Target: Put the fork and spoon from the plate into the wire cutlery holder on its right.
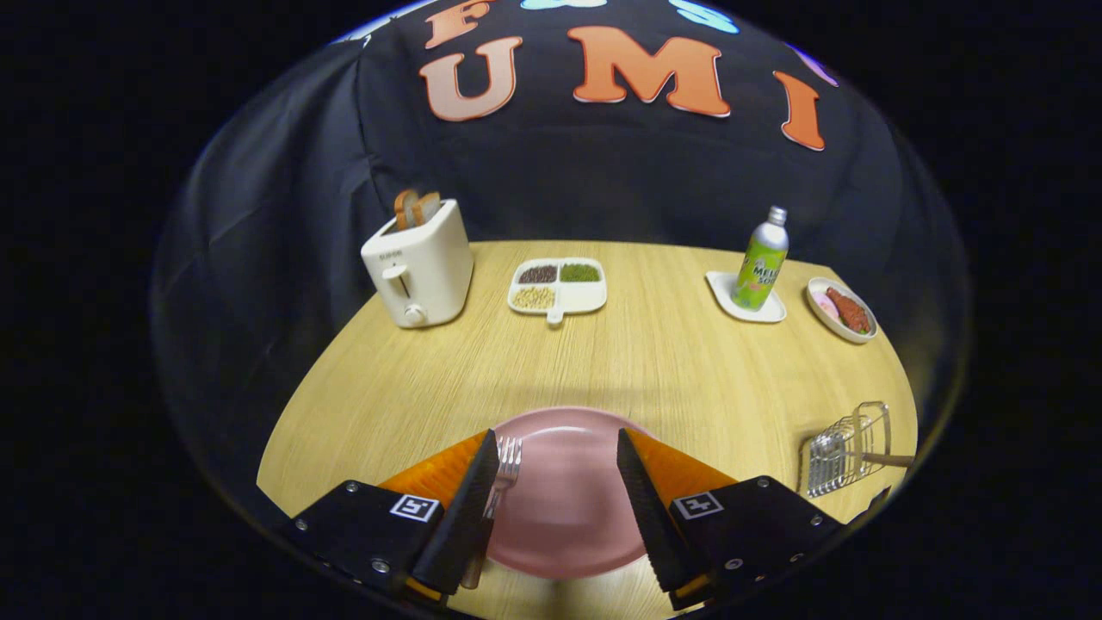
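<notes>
A pink plate (568, 508) lies on the wooden table, right under my gripper (557, 437), which is open with its fingers spread over the plate. A metal fork (504, 474) rests on the plate's left side, tines pointing away, just inside my left finger and close against it. Its handle runs back under that finger. To the right of the plate stands the wire cutlery holder (848, 448), beyond my right finger. A utensil with a brownish handle (891, 460) sits in it, sticking out to the right. Nothing is between the fingers except the plate's bare surface.
At the back of the table stand a white toaster (419, 269) with bread in it, a divided dish (558, 287) of beans, a green bottle (761, 261) on a small white tray and a small plate of food (842, 310). The table edge runs close behind the holder.
</notes>
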Tool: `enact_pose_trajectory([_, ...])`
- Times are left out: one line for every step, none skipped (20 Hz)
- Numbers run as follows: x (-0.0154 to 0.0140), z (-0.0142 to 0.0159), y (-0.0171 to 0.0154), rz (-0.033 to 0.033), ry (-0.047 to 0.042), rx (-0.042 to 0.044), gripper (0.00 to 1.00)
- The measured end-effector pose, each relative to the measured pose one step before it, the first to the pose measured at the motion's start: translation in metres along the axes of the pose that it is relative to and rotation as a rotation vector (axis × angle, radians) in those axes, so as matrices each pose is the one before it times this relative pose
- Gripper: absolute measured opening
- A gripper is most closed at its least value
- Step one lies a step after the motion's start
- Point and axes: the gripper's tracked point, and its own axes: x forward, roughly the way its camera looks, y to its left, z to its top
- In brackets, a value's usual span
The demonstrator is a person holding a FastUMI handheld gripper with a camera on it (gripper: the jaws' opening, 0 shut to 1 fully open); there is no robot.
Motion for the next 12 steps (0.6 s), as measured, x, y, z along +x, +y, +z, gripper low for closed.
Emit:
enact_pose_trajectory([0.00556, -0.01542, 0.00538, 0.01281, 0.05134, -0.01022, 0.83])
enact_pose_trajectory([0.00463, -0.01329, 0.00458, 0.00904, 0.04417, -0.01046, 0.84])
enact_pose_trajectory([-0.00169, -0.01054, 0.00548, 0.00682, 0.0398, -0.00961, 0.84])
enact_pose_trajectory([0.00474, -0.00955, 0.00347, 0.00239, 0.03162, -0.00707, 0.84])
enact_pose_trajectory([0.00387, -0.00967, 0.00143, -0.00303, 0.03503, -0.00747, 0.84])
enact_pose_trajectory([0.00384, -0.00984, 0.00065, -0.00839, 0.04165, -0.00817, 0.84])
enact_pose_trajectory([0.00466, -0.0033, 0.00243, 0.00219, 0.01261, 0.00692, 0.84])
enact_pose_trajectory([0.00296, -0.00286, 0.00024, -0.00618, 0.02169, -0.00225, 0.84])
enact_pose_trajectory([0.0025, -0.00325, 0.00028, -0.00399, 0.01893, -0.00831, 0.84])
enact_pose_trajectory([0.00168, -0.00222, -0.00017, -0.00339, 0.0143, -0.01068, 0.83])
enact_pose_trajectory([0.00122, -0.00202, -0.00132, -0.00113, 0.00878, -0.00923, 0.82])
enact_pose_trajectory([-0.00146, -0.00184, 0.00003, -0.00058, 0.00618, -0.00816, 0.81])
